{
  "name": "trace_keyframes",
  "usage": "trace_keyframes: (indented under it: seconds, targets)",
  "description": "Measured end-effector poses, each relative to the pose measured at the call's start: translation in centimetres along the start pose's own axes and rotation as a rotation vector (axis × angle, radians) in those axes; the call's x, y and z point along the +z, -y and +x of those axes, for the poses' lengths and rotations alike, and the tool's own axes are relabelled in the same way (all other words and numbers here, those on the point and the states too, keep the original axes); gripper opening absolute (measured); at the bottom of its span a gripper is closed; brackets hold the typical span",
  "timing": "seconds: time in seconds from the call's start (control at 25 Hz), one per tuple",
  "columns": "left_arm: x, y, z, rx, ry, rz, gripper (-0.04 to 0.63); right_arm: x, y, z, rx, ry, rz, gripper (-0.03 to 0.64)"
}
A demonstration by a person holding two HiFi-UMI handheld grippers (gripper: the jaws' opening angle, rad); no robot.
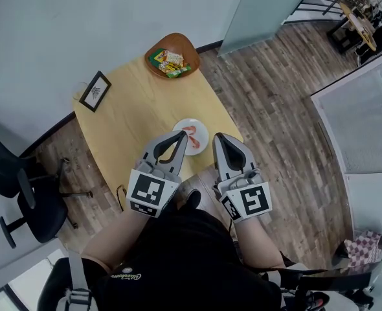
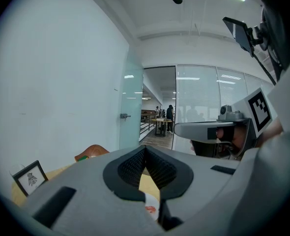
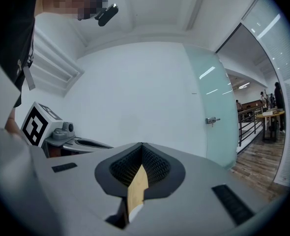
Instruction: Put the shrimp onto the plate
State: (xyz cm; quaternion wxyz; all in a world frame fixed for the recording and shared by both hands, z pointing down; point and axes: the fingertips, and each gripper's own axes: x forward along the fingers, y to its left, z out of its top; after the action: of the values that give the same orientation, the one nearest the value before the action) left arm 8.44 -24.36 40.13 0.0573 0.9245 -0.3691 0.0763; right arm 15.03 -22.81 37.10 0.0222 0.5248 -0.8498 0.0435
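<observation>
Nearest the head camera is the person's black-shirted torso (image 1: 178,251), with both forearms extended forward over the table (image 1: 139,109).

1. Left gripper (image 1: 180,137): jaws clenched tip to tip, with only the hollow behind the tips open. Nothing is grasped. In the left gripper view, the left gripper (image 2: 145,149) frames only table surface and a sliver of the plate (image 2: 153,200).
2. Right gripper (image 1: 218,138): jaws likewise pressed together and empty. In the right gripper view, only bare table shows through its hollow.
3. Plate (image 1: 186,123): white, near the table's front edge, just beyond both sets of jaw tips and partly covered by the left one. The shrimp (image 1: 192,135) lies on it, and neither gripper touches it.

Task status: the shrimp is already on the plate. Judged complete, with no transfer left to do.

Farther back are a picture frame (image 1: 95,91) and a wooden bowl (image 1: 173,44) of packets.
</observation>
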Motion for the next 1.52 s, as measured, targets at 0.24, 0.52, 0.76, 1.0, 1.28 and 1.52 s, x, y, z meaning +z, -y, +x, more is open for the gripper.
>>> trace_keyframes:
  seconds: [0.24,0.52,0.76,1.0,1.28,1.52]
  targets:
    - [0.17,0.4,-0.09,0.003,-0.002,0.004,0.002,0.3,-0.06,-0.45,0.004,0.01,0.003,0.003]
    - [0.22,0.32,-0.2,0.01,-0.004,0.004,0.002,0.28,-0.32,-0.52,0.012,0.007,0.002,0.003]
    - [0.25,0.31,-0.02,0.013,-0.005,0.001,0.002,0.29,-0.3,-0.41,0.019,0.006,0.002,0.003]
    - [0.15,0.32,0.12,0.014,-0.007,0.001,0.002,-0.02,-0.19,-0.29,0.023,0.0,0.007,0.003]
    - [0.15,0.26,0.08,0.014,-0.008,0.003,0.002,-0.39,-0.13,-0.22,0.027,-0.012,0.008,0.002]
    - [0.18,0.35,0.02,0.014,-0.01,0.004,0.002,-0.45,-0.17,-0.31,0.03,-0.015,0.009,0.002]
